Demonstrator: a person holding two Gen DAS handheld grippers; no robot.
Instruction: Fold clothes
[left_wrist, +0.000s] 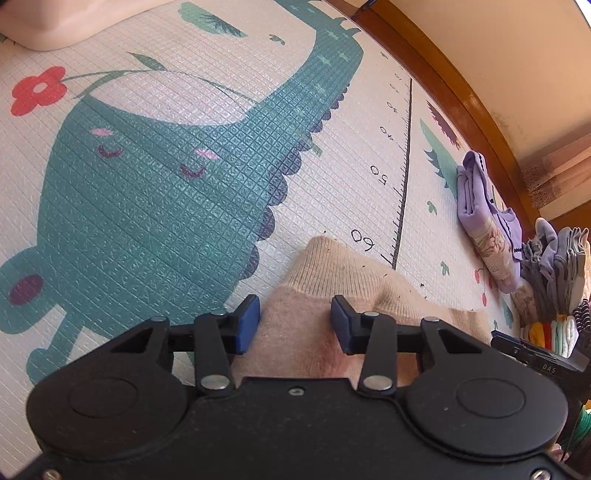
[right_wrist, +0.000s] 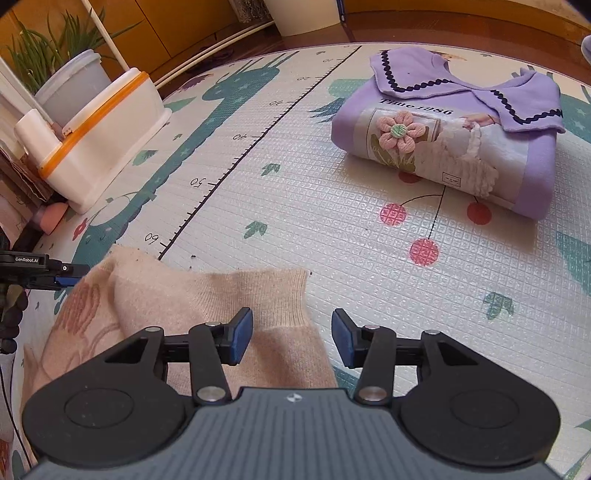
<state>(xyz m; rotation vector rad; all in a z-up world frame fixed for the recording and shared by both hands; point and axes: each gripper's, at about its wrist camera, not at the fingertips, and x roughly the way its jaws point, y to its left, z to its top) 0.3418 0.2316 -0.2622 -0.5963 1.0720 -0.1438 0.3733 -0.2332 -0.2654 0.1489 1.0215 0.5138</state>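
Nearest to us on the left, our left tool (left_wrist: 294, 323) hangs over a beige knit sweater (left_wrist: 332, 280), its blue pads (left_wrist: 248, 322) spread wide with nothing between them. We judge it is lined up on the ribbed edge to take hold for a fold. That sweater lies on the play mat (left_wrist: 155, 192), a patterned floor mat with a teal dinosaur and a printed ruler; its far edge reaches about the 60 mark. Further right in that view, against the wooden skirting, sit a folded lavender top (left_wrist: 484, 218) and a row of other folded clothes (left_wrist: 557, 266), which we take as the finished pile.

From the right wrist view, a white box with an orange rim (right_wrist: 107, 136) stands at the far left, off the mat's edge, with a potted plant (right_wrist: 55, 70) behind it. Our right tool (right_wrist: 292, 339) is also wide open and empty, hovering over the sweater's right-hand edge, one pad above the knit and the other above bare mat. We think this straddle suits a pinch on that hem. Far right lies the lavender top, folded, well apart from the sweater.
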